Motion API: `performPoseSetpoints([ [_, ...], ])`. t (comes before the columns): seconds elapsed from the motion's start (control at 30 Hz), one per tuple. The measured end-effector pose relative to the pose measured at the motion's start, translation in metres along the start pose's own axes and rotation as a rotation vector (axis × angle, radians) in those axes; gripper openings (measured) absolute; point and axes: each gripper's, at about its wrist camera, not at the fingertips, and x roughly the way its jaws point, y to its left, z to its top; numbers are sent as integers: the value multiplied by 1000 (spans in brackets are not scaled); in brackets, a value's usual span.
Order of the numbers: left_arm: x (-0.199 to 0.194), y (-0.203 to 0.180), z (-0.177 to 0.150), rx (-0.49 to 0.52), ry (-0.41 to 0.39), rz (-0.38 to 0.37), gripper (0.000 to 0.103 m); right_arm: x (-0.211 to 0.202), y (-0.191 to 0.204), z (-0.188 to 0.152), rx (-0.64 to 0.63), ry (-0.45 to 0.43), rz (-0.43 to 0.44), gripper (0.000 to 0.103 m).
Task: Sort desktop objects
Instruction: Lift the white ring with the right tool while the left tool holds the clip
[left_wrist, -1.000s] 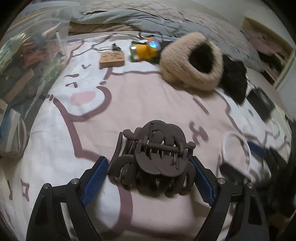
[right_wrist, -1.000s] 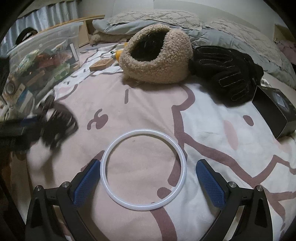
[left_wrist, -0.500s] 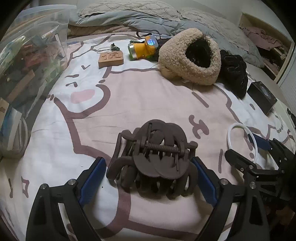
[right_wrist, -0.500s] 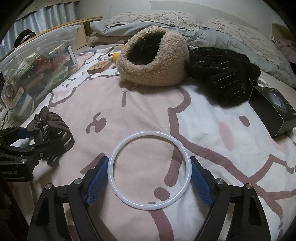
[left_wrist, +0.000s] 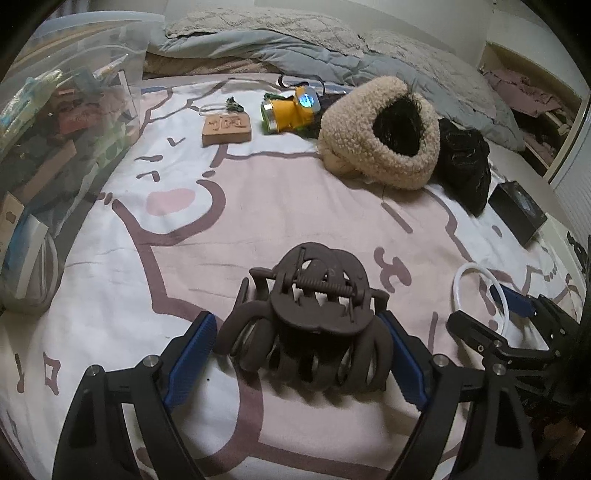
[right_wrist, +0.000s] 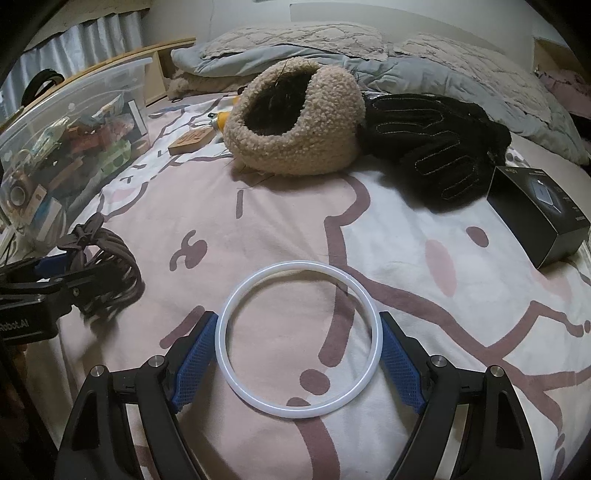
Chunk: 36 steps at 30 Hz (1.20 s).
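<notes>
A dark brown hair claw lies on the pink cartoon-print bedsheet. My left gripper straddles it, its jaws closing, and both blue pads touch the claw's sides. The right wrist view shows that claw at the left, inside the left gripper. A thin white ring lies flat on the sheet. My right gripper is shut on it, a pad against each side. The ring and right gripper also show at the right of the left wrist view.
A clear plastic bin full of small items stands at the left. Farther back lie a wooden block, a yellow headlamp, a beige fleece hat, black gloves and a black box. Grey bedding lies behind.
The right jaws closed in from wide apart until the pads met the ring. The left pads drew in against the hair claw. Neither hand shifted.
</notes>
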Motion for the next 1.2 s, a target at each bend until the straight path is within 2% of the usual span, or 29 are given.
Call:
performPoseSetpoints([
  [0.13,1,-3,0,31,17,4,89,0,3,-1,-22,8,-1,84],
  [0.27,-3,-3,8,48,-15,6,96,1,4,-2,-18,12,2,85],
  [0.53,0,2,13,8,-37,-22,96,2,4,-1,-14,14,5,85],
  [0.63,-3,-1,13,13,-47,-55,89,2,4,-1,-14,15,6,85],
  [0.67,-3,-2,13,20,-46,-64,77,1,4,-1,-15,15,6,85],
  [0.7,-3,-3,12,20,-42,-78,74,1,4,-1,-15,15,6,85],
  [0.87,-3,-6,9,51,-13,-68,74,1,4,-1,-15,15,6,85],
  [0.97,1,-10,6,77,9,-55,82,1,4,-1,-14,15,5,85],
  [1.07,3,-13,7,100,11,-32,82,1,4,-1,-15,15,4,85],
  [1.2,7,-7,13,66,16,-32,82,1,5,-1,-15,15,4,85],
])
